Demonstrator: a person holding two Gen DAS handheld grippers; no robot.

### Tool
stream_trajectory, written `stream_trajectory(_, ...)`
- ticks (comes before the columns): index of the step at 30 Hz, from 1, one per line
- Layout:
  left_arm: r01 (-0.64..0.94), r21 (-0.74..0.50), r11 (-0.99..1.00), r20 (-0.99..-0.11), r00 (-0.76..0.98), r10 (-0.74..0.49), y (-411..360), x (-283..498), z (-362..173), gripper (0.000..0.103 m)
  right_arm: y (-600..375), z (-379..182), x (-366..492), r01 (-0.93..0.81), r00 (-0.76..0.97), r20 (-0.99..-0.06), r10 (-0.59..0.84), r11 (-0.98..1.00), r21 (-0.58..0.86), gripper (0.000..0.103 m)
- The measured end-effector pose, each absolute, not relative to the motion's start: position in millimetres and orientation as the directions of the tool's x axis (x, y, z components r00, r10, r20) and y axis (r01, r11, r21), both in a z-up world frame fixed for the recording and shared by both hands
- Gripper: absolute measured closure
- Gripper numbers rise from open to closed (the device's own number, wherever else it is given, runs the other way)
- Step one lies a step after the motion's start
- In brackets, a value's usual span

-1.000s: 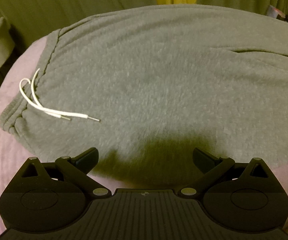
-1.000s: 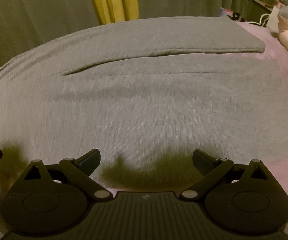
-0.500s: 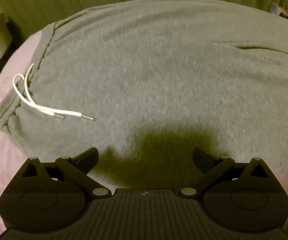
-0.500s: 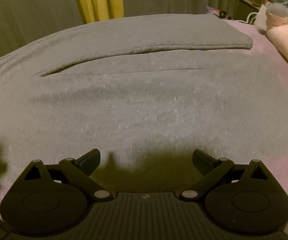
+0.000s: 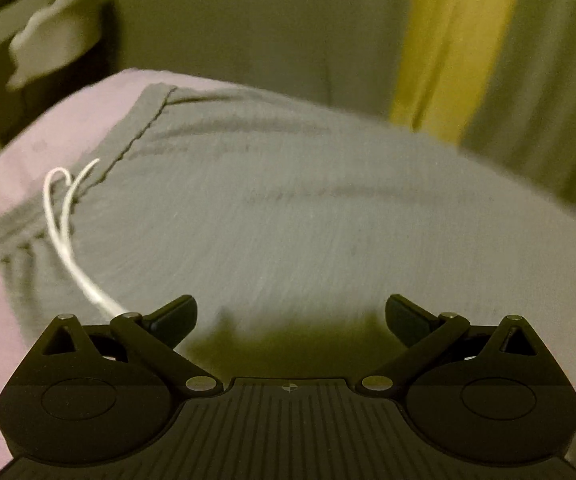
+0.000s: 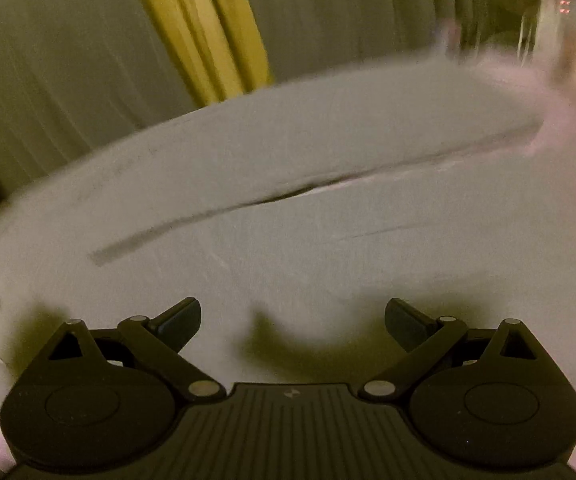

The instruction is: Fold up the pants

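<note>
Both of your grippers have dropped lower and tipped up since the earlier frames, so the curtains now fill the top of each view and the pictures are smeared with motion. Your left gripper (image 5: 289,318) has its jaws spread wide with nothing between them, low over the near edge of the grey pants (image 5: 288,216). Its left finger (image 5: 174,316) sits right at the end of the white drawstring (image 5: 66,236), which runs back to the waistband (image 5: 128,148) near the left edge of the pink-covered bed (image 5: 28,152); whether finger and cord touch cannot be told. Your right gripper (image 6: 291,320) is likewise wide apart and holds nothing, low over the near edge of the pants (image 6: 288,240), which lie flat across the bed (image 6: 503,72). A dark fold line (image 6: 288,194) runs crosswise where one leg lies beside the other. Beyond the far edge hang grey curtains (image 6: 48,60) with a yellow strip (image 6: 204,28).
</note>
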State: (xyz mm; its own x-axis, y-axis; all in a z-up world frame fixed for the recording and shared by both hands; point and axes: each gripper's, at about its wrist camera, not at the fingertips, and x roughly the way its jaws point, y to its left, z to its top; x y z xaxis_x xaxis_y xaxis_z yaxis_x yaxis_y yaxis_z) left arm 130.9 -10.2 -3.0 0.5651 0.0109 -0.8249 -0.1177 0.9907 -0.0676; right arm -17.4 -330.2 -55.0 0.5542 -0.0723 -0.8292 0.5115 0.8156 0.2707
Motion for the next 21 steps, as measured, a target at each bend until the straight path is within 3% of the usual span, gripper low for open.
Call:
stream_trajectory(2,-0.195,-0.074,0.978,-0.823,0.566,0.050,-10.9,152.8,-14.3,0.000,-354.0,-50.3,7.2,0.553,0.582,-0.812,-0.039,0.751,0.361,0.005)
stream_trajectory(5,-0.233,0.029,0.972,-0.777,0.606,0.169,-7.2,166.1,-42.4,0.000,-357.1,-17.6,49.6,0.552,0.639,-0.721,-0.267,0.813,0.187,0.004)
stream_trajectory(7,-0.283,0.154,0.947,-0.724,0.619,0.303,-3.1,173.9,-63.3,0.000,-362.2,-8.3,84.0,0.532,0.664,-0.675,-0.321,0.838,0.125,0.004)
stream_trajectory(9,-0.331,0.210,0.920,-0.702,0.604,0.377,6.7,187.1,-75.1,0.000,-379.2,-12.6,131.2,0.502,0.637,-0.722,-0.271,0.856,0.121,0.004)
stream_trajectory(14,-0.424,0.075,0.903,-0.649,0.667,0.367,32.6,194.4,-80.4,0.000,-444.7,-49.8,226.3,0.716,0.487,-0.813,-0.320,0.680,0.161,0.006)
stream_trajectory(18,-0.437,0.065,0.897,-0.628,0.681,0.377,36.6,201.4,-87.8,0.000,-482.8,-81.9,268.3,0.822,0.430,-0.848,-0.311,0.522,0.226,0.015)
stream_trajectory(20,-0.442,0.056,0.895,-0.623,0.685,0.377,36.0,202.4,-93.2,0.000,-488.3,-96.4,284.6,0.844,0.376,-0.864,-0.336,0.509,0.169,0.024)
stream_trajectory(21,-0.442,0.057,0.895,-0.621,0.686,0.379,34.1,202.3,-95.5,0.000,-489.4,-104.2,288.5,0.853,0.339,-0.875,-0.346,0.506,0.130,0.034)
